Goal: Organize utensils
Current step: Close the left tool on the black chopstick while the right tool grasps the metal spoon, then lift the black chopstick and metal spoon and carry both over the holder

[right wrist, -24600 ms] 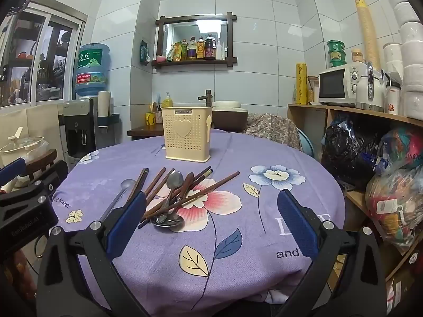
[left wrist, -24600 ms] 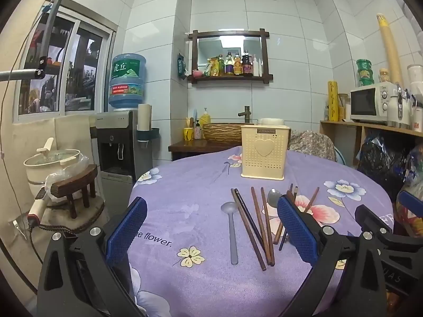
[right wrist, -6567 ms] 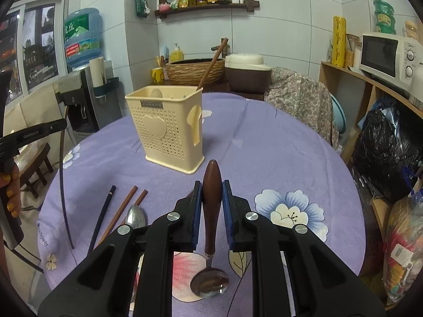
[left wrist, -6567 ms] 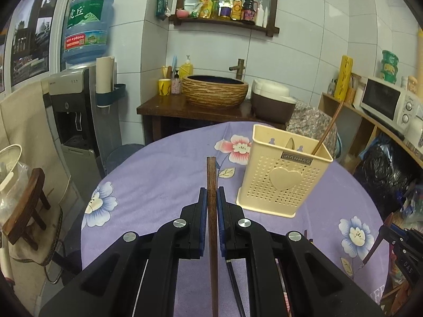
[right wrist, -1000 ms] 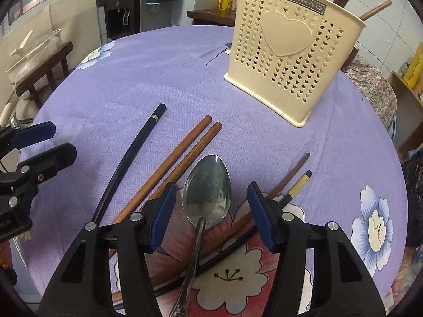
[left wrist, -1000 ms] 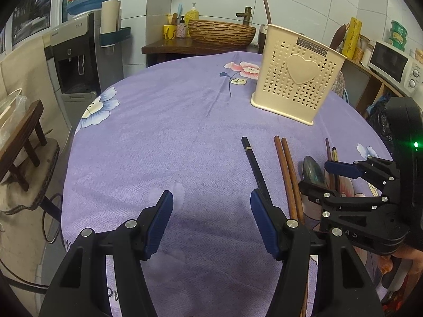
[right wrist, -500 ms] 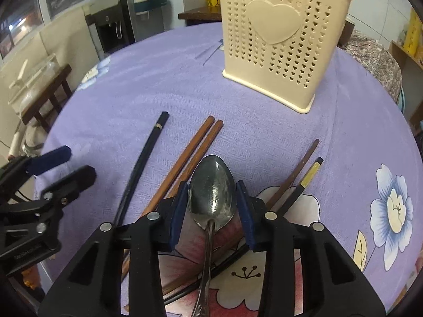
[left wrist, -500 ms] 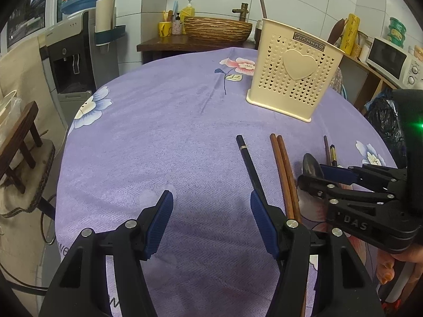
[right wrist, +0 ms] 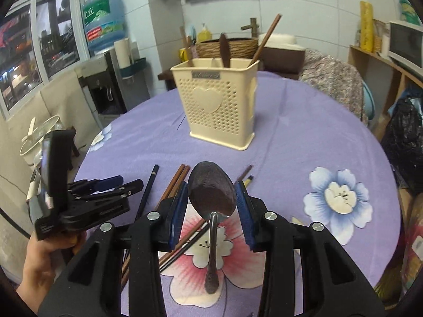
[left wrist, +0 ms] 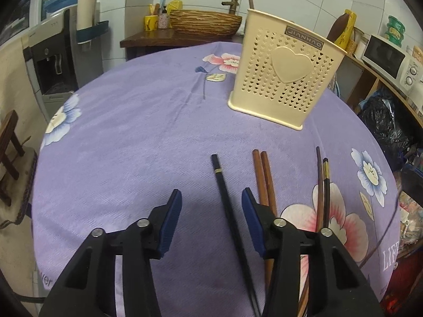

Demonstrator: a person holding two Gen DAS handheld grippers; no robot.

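On my desk (left wrist: 137, 121), covered with a purple flowered cloth, the cream perforated utensil holder (right wrist: 220, 108) stands upright with a heart on its front; out of its top stick a dark spoon handle (right wrist: 224, 50) and two brown chopsticks (right wrist: 267, 35), one leaning right, one at the left end. My right claw (right wrist: 211, 198) is clamped on the bowl of a steel spoon (right wrist: 211, 191), blue pads pressing both edges, the handle hanging down toward the camera above the cloth. My left claw (left wrist: 211, 208) hovers low with its jaws apart and closing around a black chopstick (left wrist: 224, 192) lying on the cloth; the pads do not touch it. Just right of it lie two brown chopsticks (left wrist: 264, 177) side by side, and farther right a thin dark pair (left wrist: 323, 182).
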